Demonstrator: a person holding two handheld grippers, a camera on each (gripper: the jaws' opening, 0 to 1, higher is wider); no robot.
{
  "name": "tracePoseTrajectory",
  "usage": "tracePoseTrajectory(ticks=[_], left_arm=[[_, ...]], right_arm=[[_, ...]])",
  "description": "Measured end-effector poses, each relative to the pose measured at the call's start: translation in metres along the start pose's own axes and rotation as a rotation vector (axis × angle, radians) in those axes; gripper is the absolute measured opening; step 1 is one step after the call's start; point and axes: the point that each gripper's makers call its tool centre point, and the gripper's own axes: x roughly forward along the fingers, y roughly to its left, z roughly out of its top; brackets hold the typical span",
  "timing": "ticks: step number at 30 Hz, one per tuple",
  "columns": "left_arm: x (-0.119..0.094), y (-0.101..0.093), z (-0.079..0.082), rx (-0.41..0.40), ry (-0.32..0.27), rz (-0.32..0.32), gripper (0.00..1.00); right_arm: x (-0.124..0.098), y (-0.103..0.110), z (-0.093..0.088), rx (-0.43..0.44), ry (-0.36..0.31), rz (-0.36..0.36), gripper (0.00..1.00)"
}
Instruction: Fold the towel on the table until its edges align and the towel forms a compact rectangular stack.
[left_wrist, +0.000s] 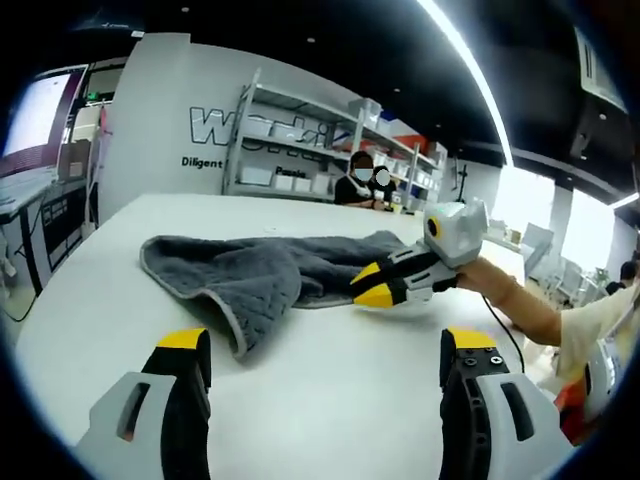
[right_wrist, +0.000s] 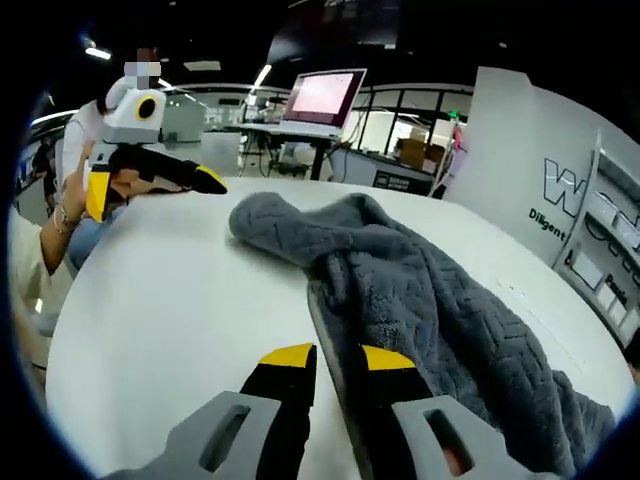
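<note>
Right gripper (right_wrist: 328, 358) had jaws nearly closed, pinching towel (right_wrist: 420, 290) edge. Left gripper (left_wrist: 330, 345) hovered wide open, empty, over table (left_wrist: 330, 400). Towel lay rumpled, partly doubled over near table middle; edges unaligned. Judged early: no compact rectangle yet, most folds left.

- One grey towel (left_wrist: 262, 275)
- One white counter (left_wrist: 330, 370)
- Two hand-held grippers: left hand-held gripper (left_wrist: 325, 355), right hand-held gripper (right_wrist: 335, 356)
- One open laptop (right_wrist: 324, 101)
</note>
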Motion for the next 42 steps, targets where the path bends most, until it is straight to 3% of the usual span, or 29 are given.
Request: tracePoseTrajectory(ticks=[8,13,17,21,26,31,33,37,42], left_arm=[[0.005,0.008,0.001,-0.022,-0.008,0.013,0.9],[0.009,0.017,0.004,-0.047,-0.029,0.035,0.78],[0.016,0.039,-0.009,-0.022,0.015,0.119,0.68],[0.022,0.042,-0.017,-0.046,0.034,0.116,0.67],[0.029,0.048,-0.021,-0.029,0.041,0.124,0.46],[0.035,0.064,-0.02,-0.035,0.033,0.178,0.17],[0.037,0.064,-0.019,-0.045,0.031,0.172,0.04],[0.038,0.065,-0.016,-0.055,0.029,0.163,0.03],[0.027,0.073,-0.005,-0.099,0.006,0.184,0.03]], right_arm=[[0.001,-0.002,-0.004,0.075,0.012,0.004,0.05],[-0.002,0.001,-0.003,0.103,0.009,0.014,0.03],[-0.004,0.005,-0.004,0.114,0.003,0.027,0.03],[-0.004,0.006,-0.004,0.116,0.0,0.029,0.03],[-0.004,0.007,-0.005,0.125,-0.003,0.03,0.03],[-0.004,0.007,-0.006,0.142,-0.009,0.036,0.03],[-0.005,0.008,-0.006,0.153,-0.009,0.046,0.03],[-0.007,0.011,-0.007,0.177,-0.005,0.071,0.02],[-0.016,0.023,-0.011,0.169,0.012,0.153,0.02]])
